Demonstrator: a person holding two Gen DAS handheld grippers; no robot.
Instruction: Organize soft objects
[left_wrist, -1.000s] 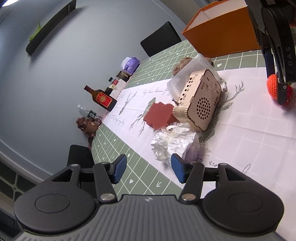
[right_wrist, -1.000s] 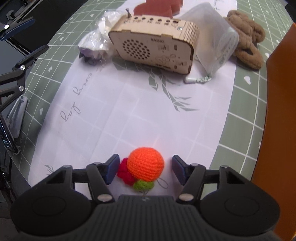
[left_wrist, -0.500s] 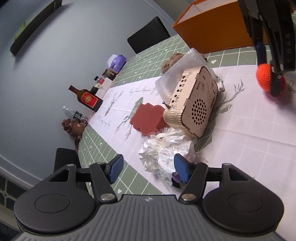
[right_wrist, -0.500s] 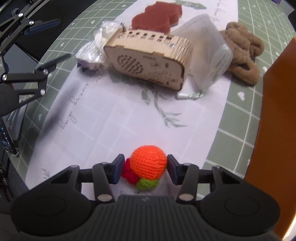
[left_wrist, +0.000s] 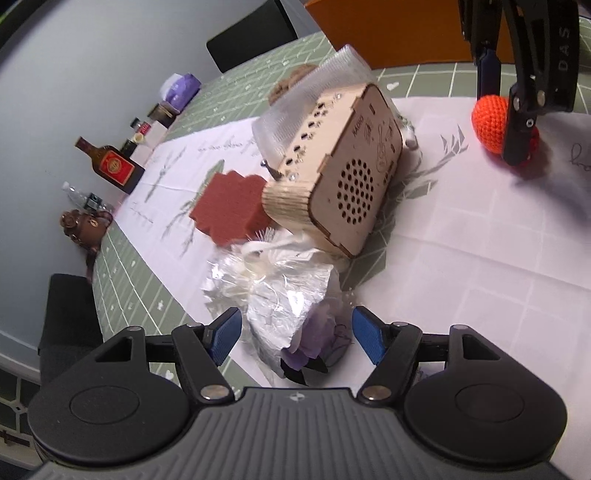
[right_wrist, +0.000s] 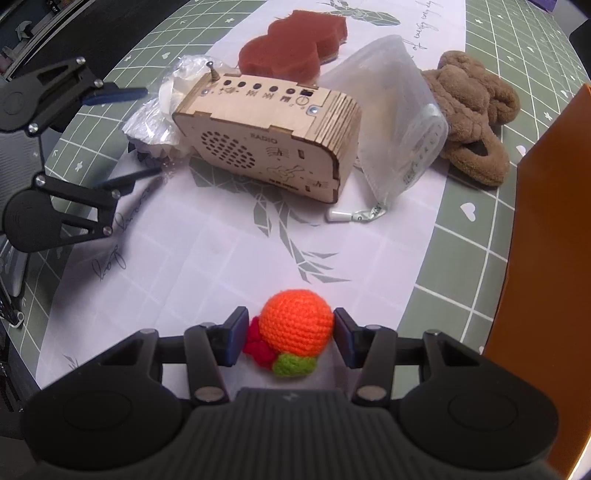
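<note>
Left gripper (left_wrist: 293, 341): fingers (left_wrist: 225, 334) opening, wide, straddling the crinkly bag (left_wrist: 273, 295) that lies directly ahead and between them; pads not yet pressing it. The bag's purple end is nearest, its white tied neck away toward the radio (left_wrist: 340, 181), so its long axis runs roughly along the reach.

Right gripper (right_wrist: 288, 338): fingers about half open, closed on the knit ball (right_wrist: 295, 328), with red and green knit bits beneath it.

The radio sits just behind the bag, touching or nearly so; that side is tight. The red sponge (left_wrist: 232, 208) is beyond it, the clear pouch (right_wrist: 395, 118) and brown plush (right_wrist: 476, 114) farther still.

The bare runner (right_wrist: 207, 266) offers open room between the grippers. The orange box (right_wrist: 554, 258) stands just beside the right gripper, likely the drop spot.
</note>
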